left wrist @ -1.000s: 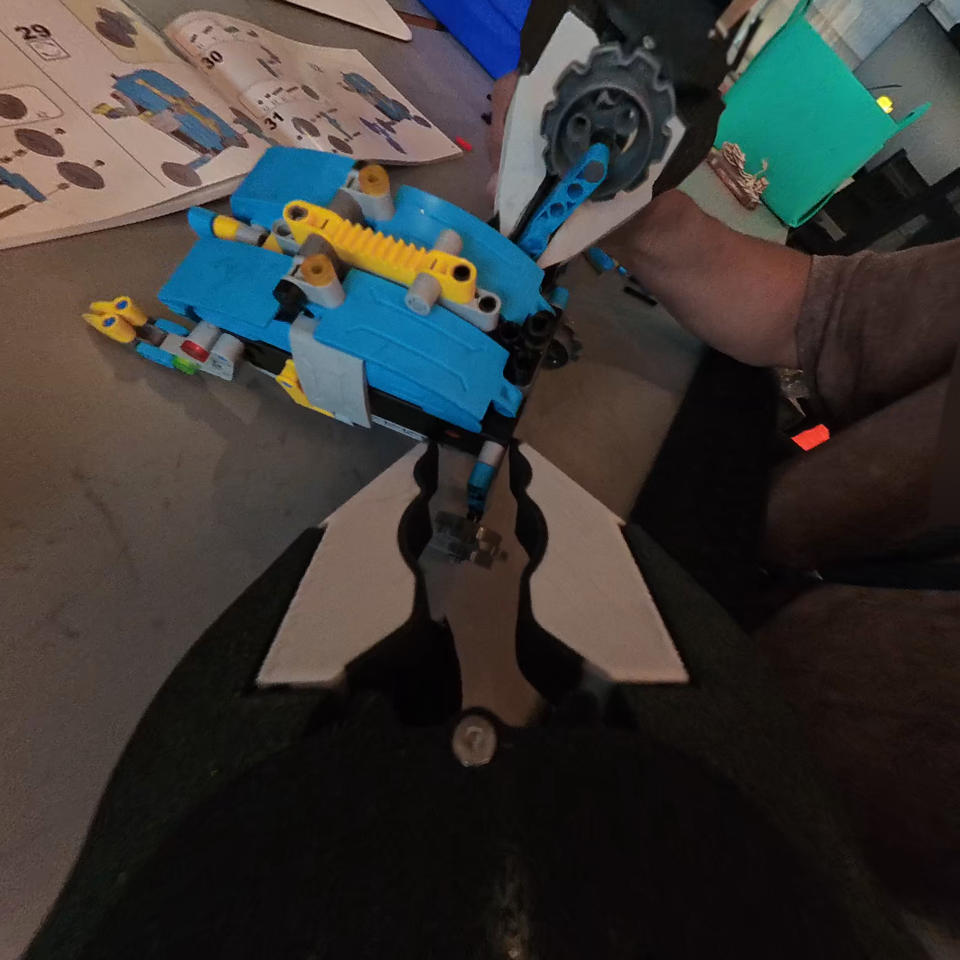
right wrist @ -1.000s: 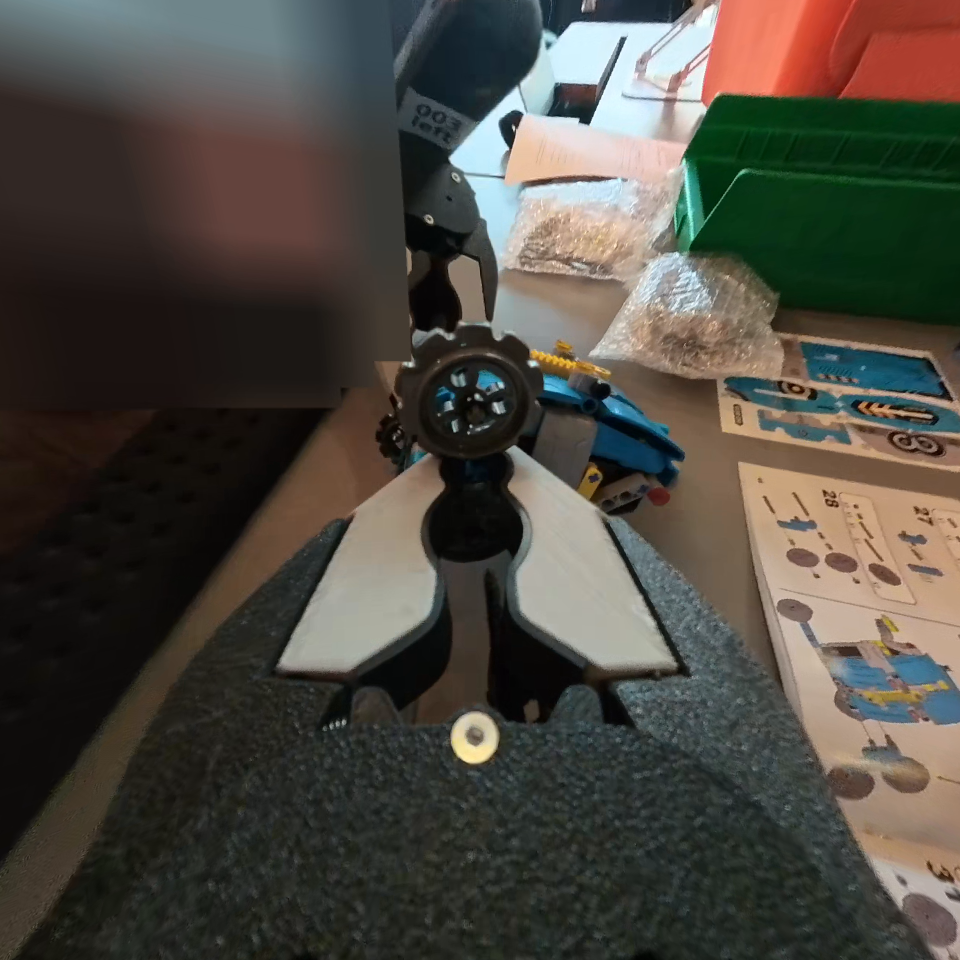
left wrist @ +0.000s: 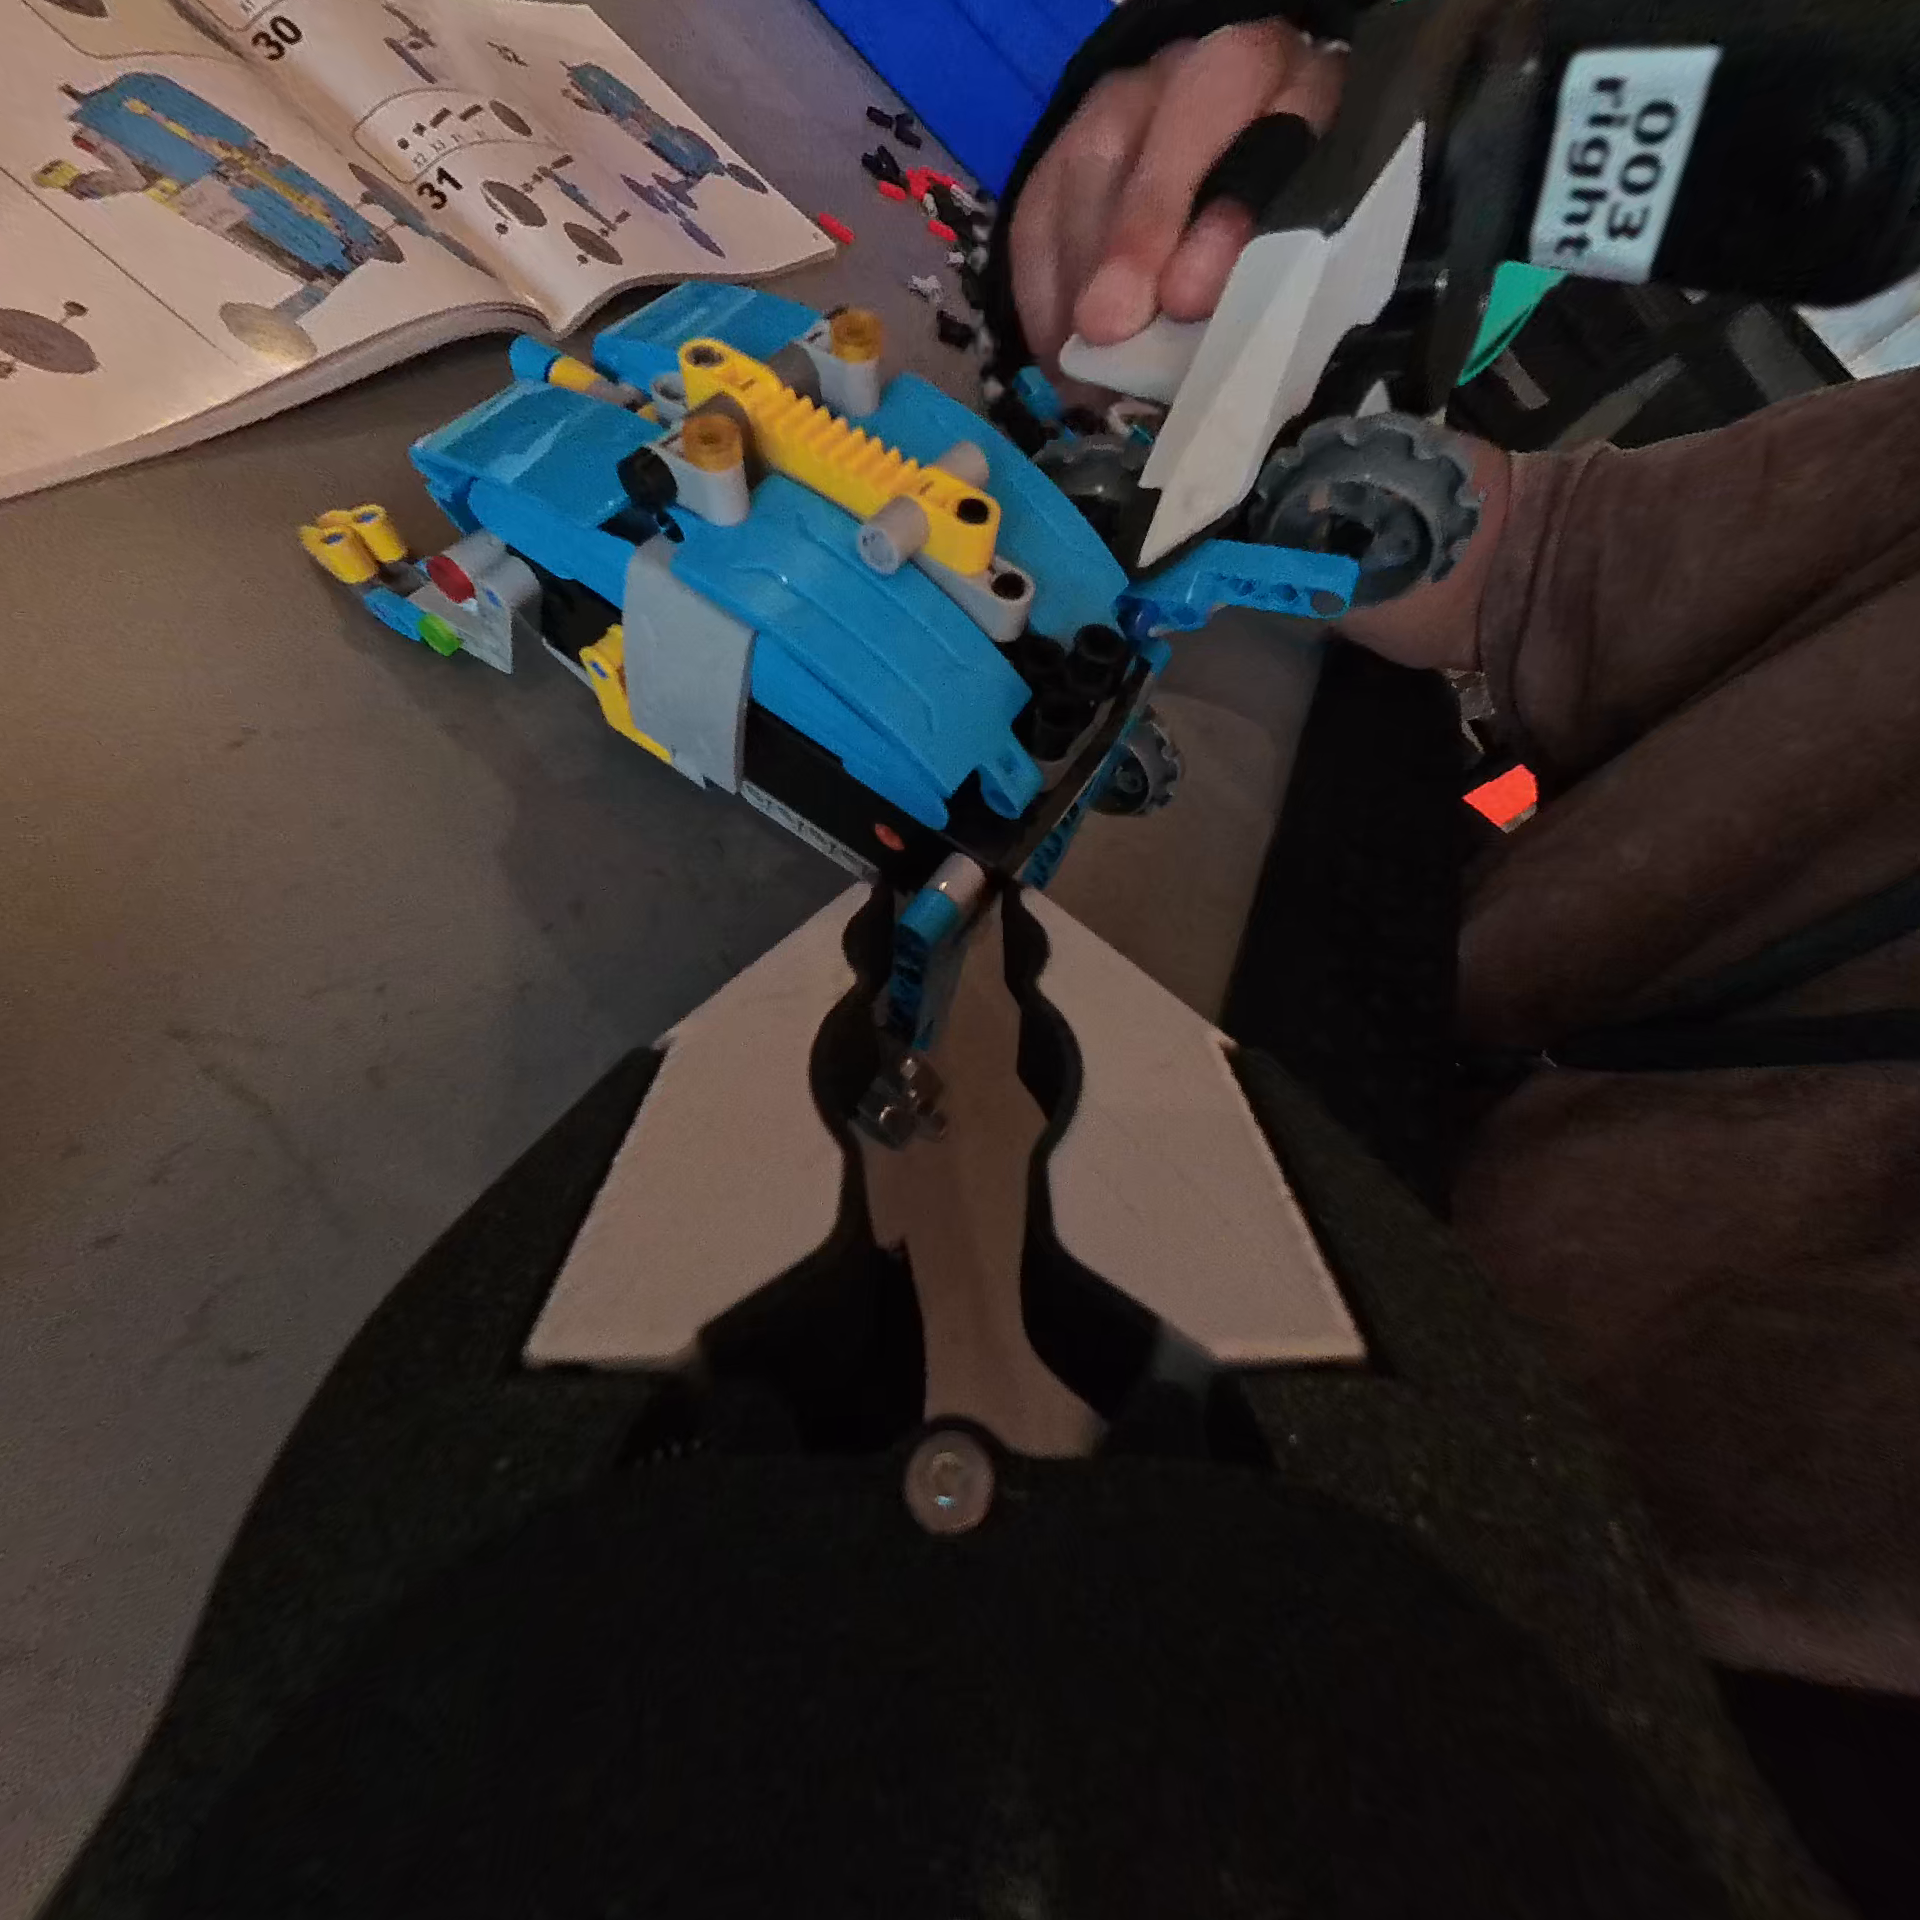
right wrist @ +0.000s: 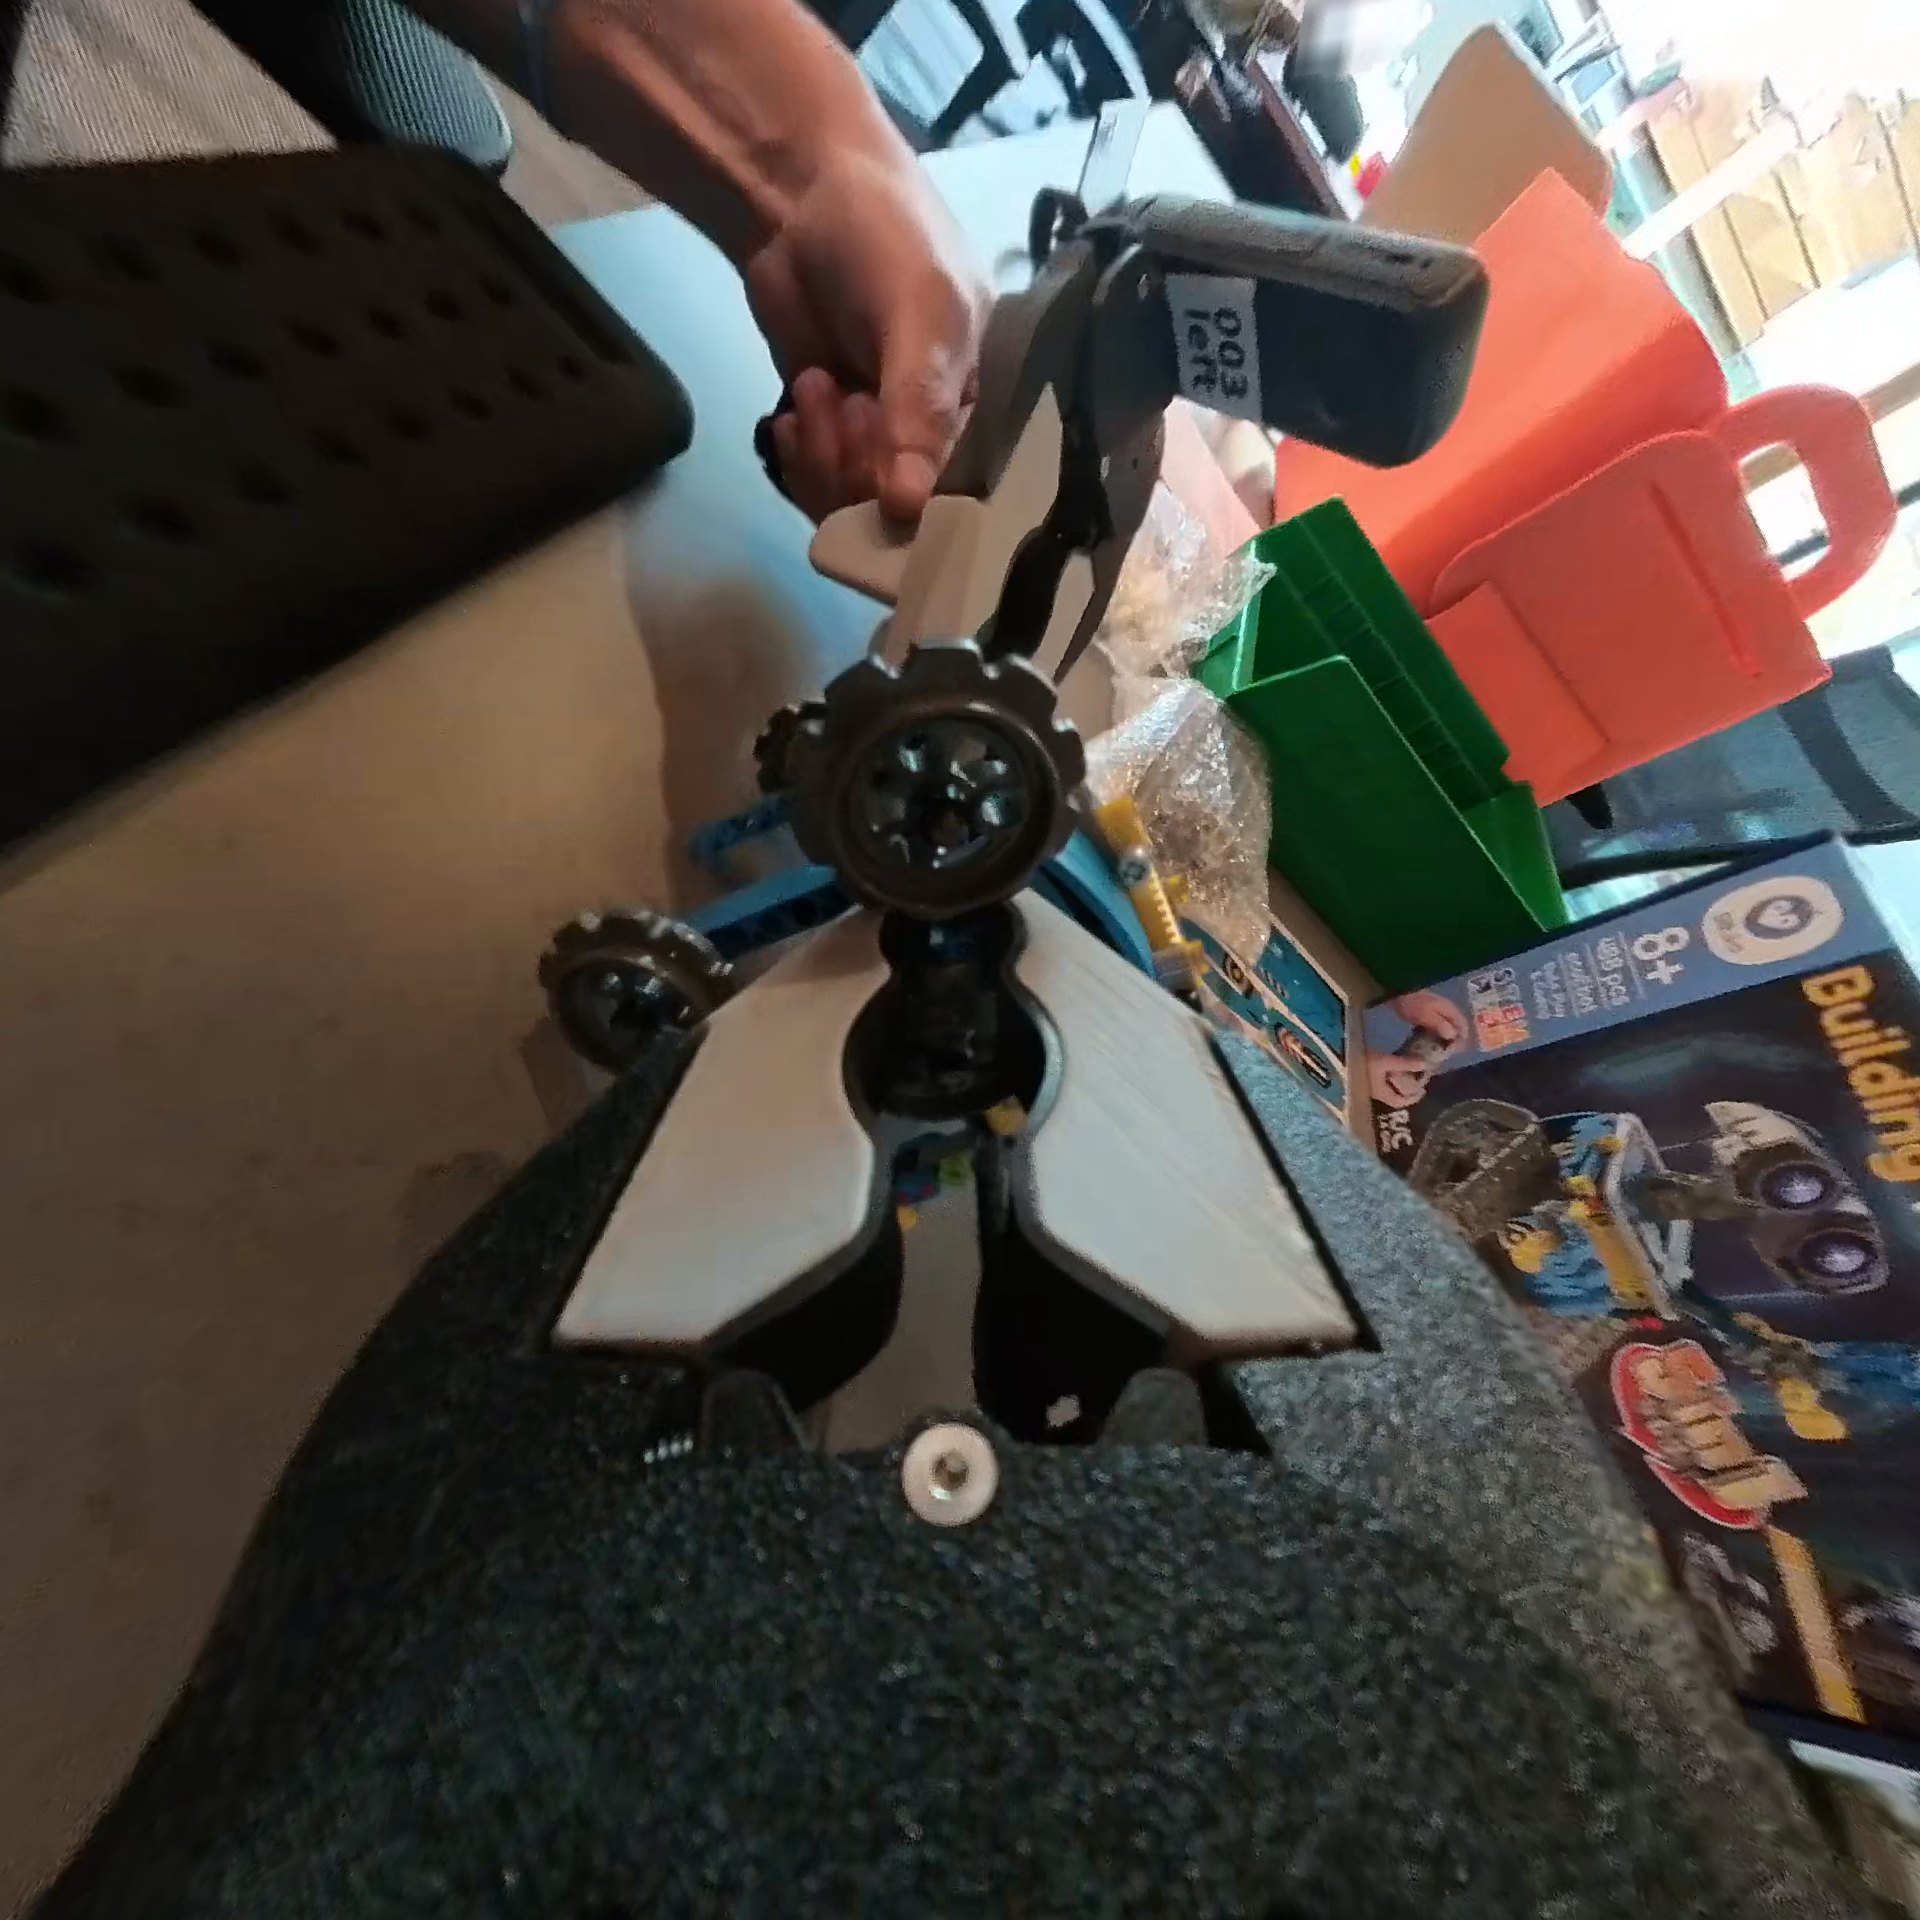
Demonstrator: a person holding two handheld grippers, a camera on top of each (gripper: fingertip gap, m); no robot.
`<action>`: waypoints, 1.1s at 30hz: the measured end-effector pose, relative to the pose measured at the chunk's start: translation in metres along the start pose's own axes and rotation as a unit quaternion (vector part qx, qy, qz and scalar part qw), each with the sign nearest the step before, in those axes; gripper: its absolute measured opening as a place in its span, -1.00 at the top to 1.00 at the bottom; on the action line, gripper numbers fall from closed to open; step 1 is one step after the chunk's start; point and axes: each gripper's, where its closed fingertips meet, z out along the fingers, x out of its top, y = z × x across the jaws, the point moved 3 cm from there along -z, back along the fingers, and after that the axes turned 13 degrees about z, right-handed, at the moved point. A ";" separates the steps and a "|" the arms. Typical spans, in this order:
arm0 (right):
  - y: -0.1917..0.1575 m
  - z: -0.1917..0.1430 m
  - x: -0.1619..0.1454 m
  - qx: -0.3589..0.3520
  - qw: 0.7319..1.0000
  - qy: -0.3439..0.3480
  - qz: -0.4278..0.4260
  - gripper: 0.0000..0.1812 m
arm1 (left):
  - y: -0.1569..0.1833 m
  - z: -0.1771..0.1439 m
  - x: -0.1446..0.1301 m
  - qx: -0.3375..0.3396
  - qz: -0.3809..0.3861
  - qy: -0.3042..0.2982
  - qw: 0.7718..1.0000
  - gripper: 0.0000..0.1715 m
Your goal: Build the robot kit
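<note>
A blue and yellow brick vehicle (left wrist: 831,623) lies on the grey table (left wrist: 260,987). My left gripper (left wrist: 940,914) is shut on a short blue beam (left wrist: 920,966) at the vehicle's near end. My right gripper (left wrist: 1174,530) is shut on a blue arm (left wrist: 1247,587) carrying a dark grey toothed wheel (left wrist: 1371,509). The arm's free end touches the vehicle's rear corner. In the right wrist view the wheel (right wrist: 940,800) sits just past my right gripper (right wrist: 940,925), with the left gripper (right wrist: 997,644) behind it. Another wheel (right wrist: 623,982) shows lower left on the vehicle.
An open instruction booklet (left wrist: 312,208) lies behind the vehicle, with small loose parts (left wrist: 925,197) beside it. A green bin (right wrist: 1382,769), an orange bag (right wrist: 1558,499), a bubble-wrap bag (right wrist: 1184,769) and a printed box (right wrist: 1662,1247) stand to the right. The table edge and a person's arm (left wrist: 1662,623) are close by.
My right gripper has come down and turned, bringing the wheel arm from above the vehicle to its rear corner. My left gripper keeps its hold on the vehicle.
</note>
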 end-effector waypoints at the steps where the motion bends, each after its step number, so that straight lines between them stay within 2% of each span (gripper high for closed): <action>1: 0.000 0.000 0.000 -0.002 1.000 -0.014 -0.009 0.90 | 0.000 0.000 0.001 0.007 0.001 0.001 1.000 0.76; 3: -0.001 -0.002 0.001 -0.008 0.999 -0.031 -0.033 0.90 | 0.001 0.000 0.001 0.031 -0.007 0.005 0.999 0.69; 4: -0.001 -0.001 0.001 -0.016 0.998 -0.038 -0.044 0.90 | 0.000 -0.003 0.002 0.055 -0.021 0.009 0.998 0.59; 6: -0.001 0.001 0.001 -0.037 0.995 -0.057 -0.070 0.90 | -0.001 -0.021 0.007 0.145 -0.052 0.026 0.988 0.52; 8: -0.001 0.004 -0.005 -0.055 0.990 -0.086 -0.097 0.90 | 0.017 -0.036 0.019 0.220 -0.038 0.062 0.973 0.52; 9: 0.000 0.005 -0.007 -0.072 0.987 -0.095 -0.110 0.90 | 0.033 -0.034 0.026 0.221 -0.042 0.092 0.970 0.52; 11: 0.001 0.004 0.000 -0.097 0.984 -0.078 -0.128 0.90 | 0.060 -0.016 0.036 0.187 -0.076 0.136 0.970 0.52; 14: 0.001 -0.005 0.019 -0.135 0.976 -0.061 -0.159 0.91 | 0.082 0.012 0.044 0.141 -0.094 0.161 0.972 0.52; 16: -0.008 -0.007 0.030 -0.154 0.967 -0.074 -0.191 0.91 | 0.093 0.021 0.049 0.101 -0.105 0.175 0.974 0.54; 18: -0.007 -0.014 0.033 -0.199 0.952 -0.087 -0.214 0.91 | 0.095 0.022 0.048 0.088 -0.125 0.184 0.971 0.54; 21: -0.011 -0.019 0.033 -0.224 0.946 -0.083 -0.221 0.91 | 0.098 0.023 0.047 0.046 -0.161 0.203 0.965 0.53; 24: -0.016 -0.014 0.026 -0.224 0.933 -0.104 -0.260 0.91 | 0.093 0.013 0.051 -0.003 -0.209 0.254 0.944 0.53; 26: -0.020 -0.011 0.028 -0.234 0.927 -0.091 -0.278 0.91 | 0.085 0.014 0.048 -0.013 -0.233 0.257 0.938 0.53; 29: -0.022 -0.008 0.032 -0.249 0.919 -0.076 -0.295 0.91 | 0.089 0.024 0.046 -0.065 -0.266 0.253 0.928 0.62; 33: -0.024 -0.007 0.034 -0.258 0.921 -0.053 -0.289 0.91 | 0.088 0.023 0.044 -0.101 -0.293 0.264 0.913 0.74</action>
